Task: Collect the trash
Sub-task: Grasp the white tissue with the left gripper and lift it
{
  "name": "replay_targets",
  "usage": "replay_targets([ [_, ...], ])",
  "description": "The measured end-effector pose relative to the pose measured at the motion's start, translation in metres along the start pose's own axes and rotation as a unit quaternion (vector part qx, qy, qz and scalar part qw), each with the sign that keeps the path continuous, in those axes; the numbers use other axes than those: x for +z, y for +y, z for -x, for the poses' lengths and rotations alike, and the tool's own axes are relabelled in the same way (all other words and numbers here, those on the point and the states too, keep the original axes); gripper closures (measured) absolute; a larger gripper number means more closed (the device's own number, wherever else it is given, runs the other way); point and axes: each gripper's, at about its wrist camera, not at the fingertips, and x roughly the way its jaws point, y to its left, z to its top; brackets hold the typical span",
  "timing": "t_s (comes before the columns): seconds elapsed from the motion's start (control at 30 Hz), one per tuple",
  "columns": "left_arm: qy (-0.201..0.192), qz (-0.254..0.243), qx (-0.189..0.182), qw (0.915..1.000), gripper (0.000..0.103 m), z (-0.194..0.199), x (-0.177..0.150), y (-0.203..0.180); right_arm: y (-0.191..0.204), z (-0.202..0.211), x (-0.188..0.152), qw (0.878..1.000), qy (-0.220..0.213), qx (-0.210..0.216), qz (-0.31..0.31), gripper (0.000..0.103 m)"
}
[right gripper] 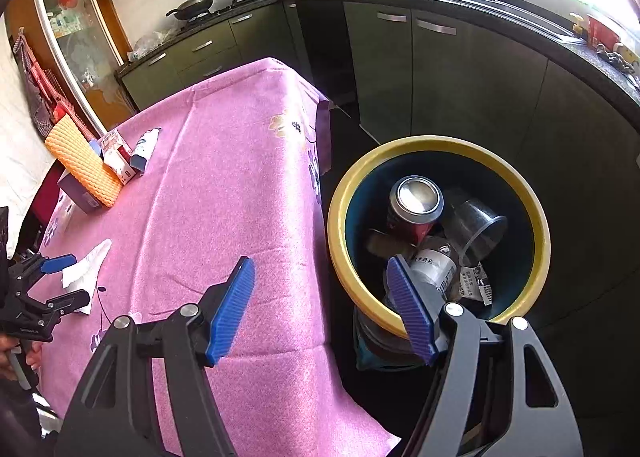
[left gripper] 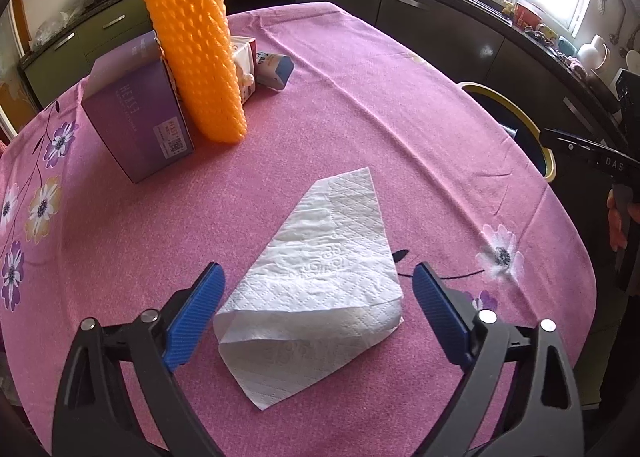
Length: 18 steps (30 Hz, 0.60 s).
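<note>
Though untouched, napkin (left gripper: 316,289) between left tongs (left gripper: 316,313)

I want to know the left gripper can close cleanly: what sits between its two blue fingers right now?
Only the white napkin lies between the left gripper's open fingers, flat on the pink tablecloth; nothing else, as the left wrist view shows.

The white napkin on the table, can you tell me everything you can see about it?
The white napkin is thin, soft-looking paper with a quilted diamond pattern and an embossed swirl near its middle. It is folded into a rough triangle, slightly crumpled, with faint yellowish stains. It lies flat on the pink flowered tablecloth, away from the boxes. The left gripper is open around its wide end, its blue pads not pressing it.
</note>
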Motion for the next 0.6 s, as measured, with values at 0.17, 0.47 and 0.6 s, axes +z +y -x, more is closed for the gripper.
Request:
replay_targets([
  [0.17,-0.004,-0.009,0.019,0.9998,0.036,0.002,0.000,-0.004,-0.001,0.001,0.000,1.000,-0.001,0.002,0.000,0.035],
  [0.47,-0.006,-0.009,0.019,0.9998,0.074,0.009,-0.003,-0.005,-0.001,0.004,0.000,1.000,-0.006,0.008,0.001,0.035],
  [0.6,-0.005,-0.008,0.004,1.0000,0.093,0.011,-0.002,-0.005,-0.001,0.004,0.000,1.000,-0.006,0.010,0.002,0.035],
])
